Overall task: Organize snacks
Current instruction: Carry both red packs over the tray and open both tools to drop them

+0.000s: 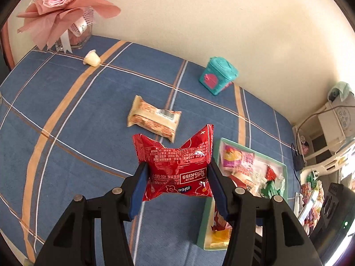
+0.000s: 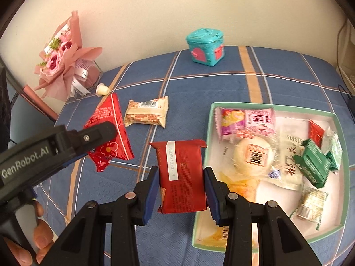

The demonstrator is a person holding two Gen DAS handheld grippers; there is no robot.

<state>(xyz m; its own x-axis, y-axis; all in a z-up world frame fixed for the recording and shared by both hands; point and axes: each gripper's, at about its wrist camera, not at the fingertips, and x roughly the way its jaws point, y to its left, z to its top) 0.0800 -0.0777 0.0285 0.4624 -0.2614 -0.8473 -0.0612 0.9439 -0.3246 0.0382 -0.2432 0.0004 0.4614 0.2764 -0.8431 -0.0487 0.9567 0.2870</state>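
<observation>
Now the left gripper [image 1: 177, 173] clamps a bright red snack packet [image 1: 177, 166]; the right gripper [image 2: 181, 190] pinches a dark red wrapped bar [image 2: 182, 177], green-rimmed snack tray [image 2: 342, 177] just right.

Against the wall on a blue plaid cloth [image 2: 199, 84]: pink paper-wrapped rose bouquet [image 1: 64, 6] in a glass vase, teal toy box [image 2: 205, 47] well apart.

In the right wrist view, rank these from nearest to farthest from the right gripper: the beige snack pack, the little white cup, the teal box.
From the right gripper:
1. Beige snack pack, up and left on the blue cloth.
2. Little white cup, farther left, beside the bouquet.
3. Teal box, at the back against the wall.
</observation>
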